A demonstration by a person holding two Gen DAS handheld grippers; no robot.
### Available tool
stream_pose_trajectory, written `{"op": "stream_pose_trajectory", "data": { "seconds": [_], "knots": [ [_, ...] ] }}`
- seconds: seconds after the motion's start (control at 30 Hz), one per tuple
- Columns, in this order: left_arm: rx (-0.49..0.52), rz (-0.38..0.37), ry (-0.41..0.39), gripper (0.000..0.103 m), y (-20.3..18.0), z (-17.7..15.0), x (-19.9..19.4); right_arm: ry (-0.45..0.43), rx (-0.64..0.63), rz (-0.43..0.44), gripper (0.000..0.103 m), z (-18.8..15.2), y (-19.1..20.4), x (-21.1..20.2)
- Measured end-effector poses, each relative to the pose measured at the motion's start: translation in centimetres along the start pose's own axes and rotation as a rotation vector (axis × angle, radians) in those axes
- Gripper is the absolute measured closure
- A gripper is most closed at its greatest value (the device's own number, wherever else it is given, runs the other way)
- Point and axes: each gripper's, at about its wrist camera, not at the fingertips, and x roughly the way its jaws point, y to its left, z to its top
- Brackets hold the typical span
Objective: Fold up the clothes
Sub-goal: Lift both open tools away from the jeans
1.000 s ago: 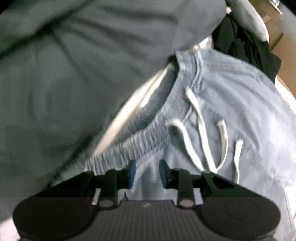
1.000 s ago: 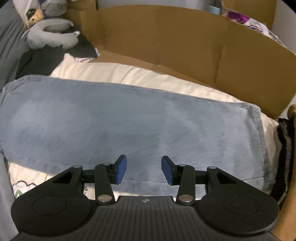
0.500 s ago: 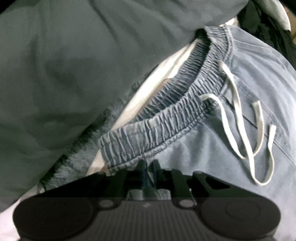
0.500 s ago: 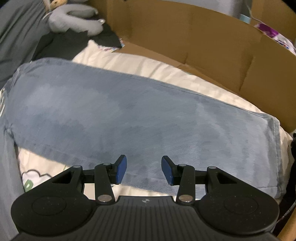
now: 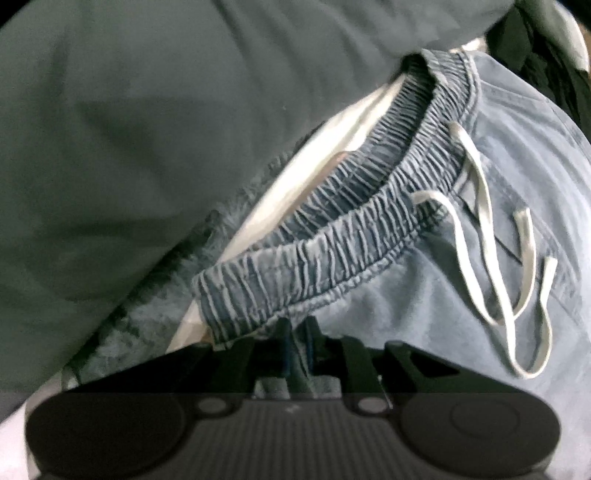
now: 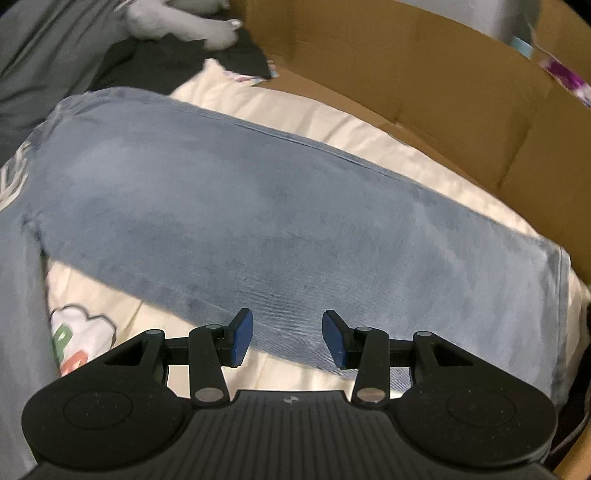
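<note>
Light blue denim trousers (image 5: 461, 288) lie spread on a cream sheet, their gathered elastic waistband (image 5: 332, 236) and white drawstring (image 5: 491, 258) filling the left wrist view. My left gripper (image 5: 297, 339) is shut on the trousers' fabric just below the near end of the waistband. In the right wrist view one trouser leg (image 6: 258, 221) stretches across to its hem (image 6: 554, 314) at the right. My right gripper (image 6: 287, 338) hovers open over the leg's near edge, with nothing between its blue pads (image 6: 242, 338).
A grey-green blanket (image 5: 129, 147) bulges left of the waistband. Brown cardboard walls (image 6: 443, 92) border the far side of the cream sheet (image 6: 332, 122). Black clothing (image 6: 177, 62) and a grey plush item (image 6: 177, 18) lie at the far left. A printed patch (image 6: 77, 339) marks the sheet.
My left gripper came down onto the trousers and shut on the fabric below the waistband. The right gripper stayed open and shifted along the leg, its view rolling.
</note>
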Motion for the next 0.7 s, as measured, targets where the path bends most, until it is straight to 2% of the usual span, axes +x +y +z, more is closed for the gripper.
{"op": "stream_pose_trajectory", "data": {
  "seconds": [0.07,0.13,0.17,0.3,0.43,0.57,0.7],
  "knots": [
    [-0.018,0.002,0.002,0.085,-0.5,0.0,-1.1,-0.01,-0.039,-0.006,0.055,0.6,-0.6,-1.4],
    [-0.022,0.005,-0.006,0.06,-1.2,-0.2,-2.6,-0.029,-0.054,-0.01,0.055,1.3,-1.6,-3.1],
    [-0.021,0.005,-0.013,0.057,-1.5,-0.2,-3.4,-0.041,-0.057,-0.012,0.055,1.7,-2.1,-4.1],
    [-0.016,-0.011,-0.039,0.057,-2.8,-0.4,-6.8,-0.079,-0.079,-0.015,0.055,3.1,-4.2,-8.4],
    [-0.03,-0.02,-0.066,0.046,-3.7,-0.7,-10.4,-0.107,-0.082,-0.023,0.055,3.6,-6.3,-12.5],
    [-0.03,-0.03,-0.074,0.044,-5.0,-0.7,-13.3,-0.112,-0.062,-0.031,0.054,3.0,-8.1,-16.4],
    [-0.037,-0.038,-0.076,0.043,-6.4,-1.9,-15.9,-0.108,-0.057,-0.027,0.054,1.2,-8.2,-20.2]
  ]
}}
